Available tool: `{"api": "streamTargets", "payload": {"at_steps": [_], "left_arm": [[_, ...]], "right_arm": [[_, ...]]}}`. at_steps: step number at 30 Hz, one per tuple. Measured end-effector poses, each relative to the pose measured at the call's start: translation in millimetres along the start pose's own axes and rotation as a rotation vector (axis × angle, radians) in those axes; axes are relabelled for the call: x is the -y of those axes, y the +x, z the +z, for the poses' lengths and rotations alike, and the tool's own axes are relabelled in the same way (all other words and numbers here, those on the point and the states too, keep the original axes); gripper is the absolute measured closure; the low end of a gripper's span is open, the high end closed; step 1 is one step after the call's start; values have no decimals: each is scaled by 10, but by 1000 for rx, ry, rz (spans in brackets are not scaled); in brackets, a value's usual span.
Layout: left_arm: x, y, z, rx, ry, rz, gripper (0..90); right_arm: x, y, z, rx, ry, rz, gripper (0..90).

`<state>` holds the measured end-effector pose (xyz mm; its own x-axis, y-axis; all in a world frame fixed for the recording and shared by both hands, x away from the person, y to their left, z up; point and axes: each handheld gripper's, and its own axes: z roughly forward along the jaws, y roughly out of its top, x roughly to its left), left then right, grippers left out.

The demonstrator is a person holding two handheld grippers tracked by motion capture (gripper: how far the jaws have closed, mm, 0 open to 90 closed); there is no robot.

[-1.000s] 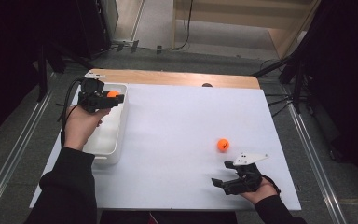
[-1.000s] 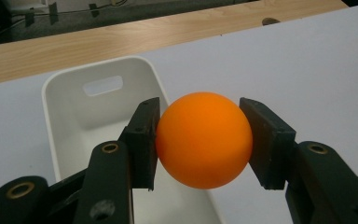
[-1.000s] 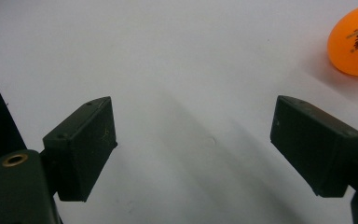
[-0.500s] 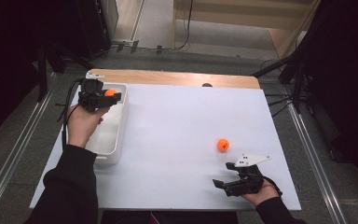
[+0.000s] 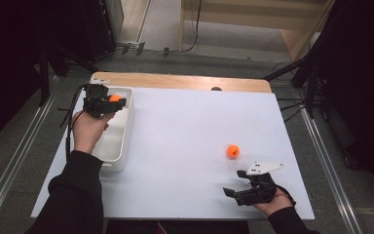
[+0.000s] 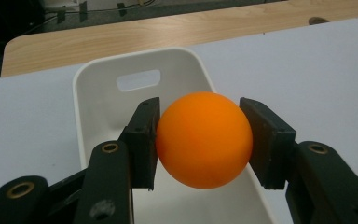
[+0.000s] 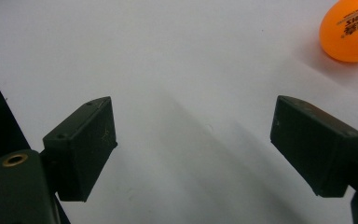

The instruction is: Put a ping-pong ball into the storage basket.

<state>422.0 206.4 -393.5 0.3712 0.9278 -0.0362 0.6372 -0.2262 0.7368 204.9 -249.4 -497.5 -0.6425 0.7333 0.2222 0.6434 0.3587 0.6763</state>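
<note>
My left gripper (image 5: 111,101) is shut on an orange ball (image 5: 114,98) and holds it over the far end of a white bin (image 5: 113,146) at the table's left. In the left gripper view the ball (image 6: 204,140) sits pressed between both pads (image 6: 142,135), with the bin (image 6: 98,93) and its handle slot below and beyond. A second orange ball (image 5: 233,150) lies on the white table at the right. My right gripper (image 5: 235,183) rests near the front edge, just short of that ball, and is open. In the right gripper view (image 7: 193,140) the printed ball (image 7: 352,30) lies beyond the right jaw.
The white tabletop (image 5: 190,131) has a wooden strip (image 5: 175,82) along its far edge with a small dark hole (image 5: 216,88) in it. Dark stands and cables ring the table on the floor.
My left gripper has sunk a little over the bin with the ball still in it. The right gripper and the loose ball have stayed put.
</note>
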Motion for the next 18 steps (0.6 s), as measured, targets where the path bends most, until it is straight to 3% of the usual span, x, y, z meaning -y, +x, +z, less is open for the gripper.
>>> {"api": "streamTargets", "payload": {"at_steps": [7, 18], "left_arm": [[61, 73, 80, -2, 11, -29, 508], [108, 78, 178, -16, 52, -21, 507]], "right_arm": [[0, -1, 1, -1, 0, -2, 128], [0, -1, 2, 1, 2, -4, 128]]}}
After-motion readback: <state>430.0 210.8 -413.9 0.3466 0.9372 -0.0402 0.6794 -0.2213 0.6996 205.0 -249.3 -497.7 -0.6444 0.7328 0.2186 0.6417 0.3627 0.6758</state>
